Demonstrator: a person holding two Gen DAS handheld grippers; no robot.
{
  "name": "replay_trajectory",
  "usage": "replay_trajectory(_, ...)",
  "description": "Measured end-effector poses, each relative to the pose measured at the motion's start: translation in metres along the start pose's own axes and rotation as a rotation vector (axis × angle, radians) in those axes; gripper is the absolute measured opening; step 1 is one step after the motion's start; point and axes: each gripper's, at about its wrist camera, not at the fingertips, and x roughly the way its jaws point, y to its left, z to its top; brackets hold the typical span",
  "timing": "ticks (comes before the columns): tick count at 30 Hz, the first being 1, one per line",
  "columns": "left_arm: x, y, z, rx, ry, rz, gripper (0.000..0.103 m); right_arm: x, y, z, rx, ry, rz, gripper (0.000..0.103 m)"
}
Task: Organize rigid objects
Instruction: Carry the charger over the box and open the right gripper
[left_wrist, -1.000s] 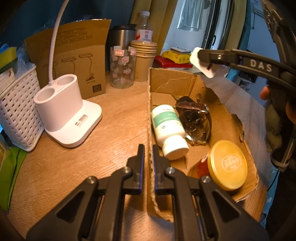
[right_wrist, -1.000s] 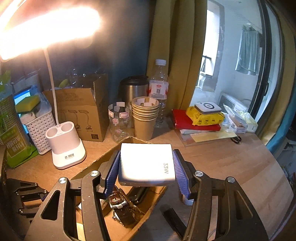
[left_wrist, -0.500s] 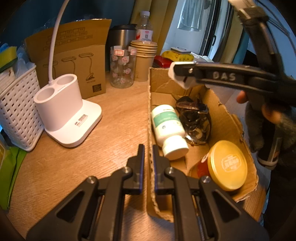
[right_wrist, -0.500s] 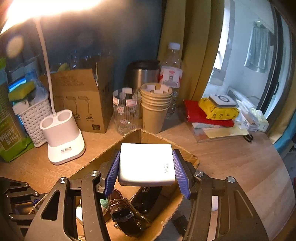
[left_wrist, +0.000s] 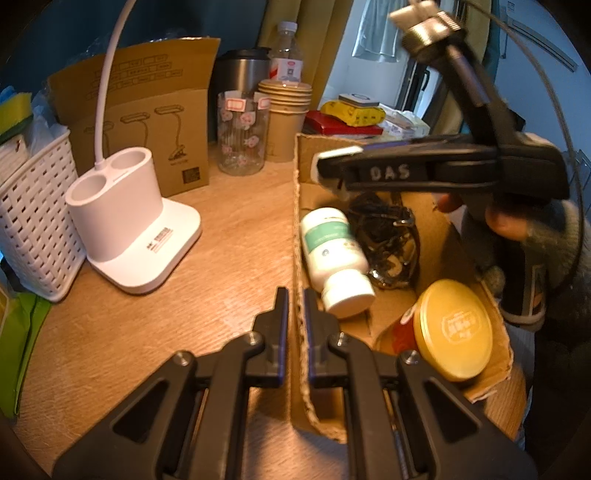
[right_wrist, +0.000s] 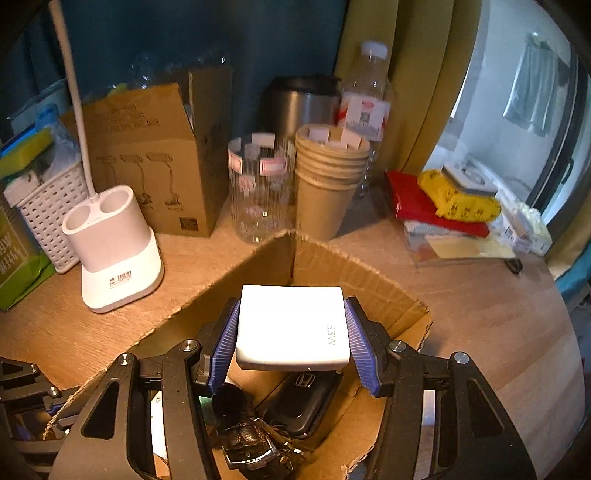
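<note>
White charger between right fingers

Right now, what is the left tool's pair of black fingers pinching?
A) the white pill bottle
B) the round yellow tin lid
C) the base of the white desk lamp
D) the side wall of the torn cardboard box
D: in the left wrist view, the left gripper has its fingers closed on either side of the torn cardboard box's near wall, with the white pill bottle lying untouched inside.
</note>
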Motion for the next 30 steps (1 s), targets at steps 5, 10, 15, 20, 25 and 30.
replay_trajectory(5,-0.002,-0.002,-0.001,0.002,-0.002,-0.001,0.007,0.007,0.005,-0.001,-0.035,0.046,0.006,0.059)
replay_trajectory(10,-0.003,-0.002,-0.001,0.001,-0.002,-0.003,0.007,0.009,0.007,-0.001,-0.045,0.063,0.009,0.059)
replay_trajectory(15,-0.004,-0.002,-0.002,0.001,-0.003,-0.003,0.007,0.008,0.009,-0.002,-0.05,0.067,0.017,0.059)
replay_trajectory(20,-0.001,0.002,-0.001,-0.005,0.002,-0.003,0.007,0.003,0.007,-0.002,-0.039,0.035,0.032,0.063)
replay_trajectory(25,-0.001,0.002,0.0,-0.006,0.003,-0.001,0.007,-0.002,0.003,-0.004,-0.019,0.016,0.033,0.064)
replay_trajectory(30,-0.001,0.002,0.0,-0.006,0.003,-0.001,0.007,-0.02,-0.002,-0.006,0.0,-0.034,0.013,0.065)
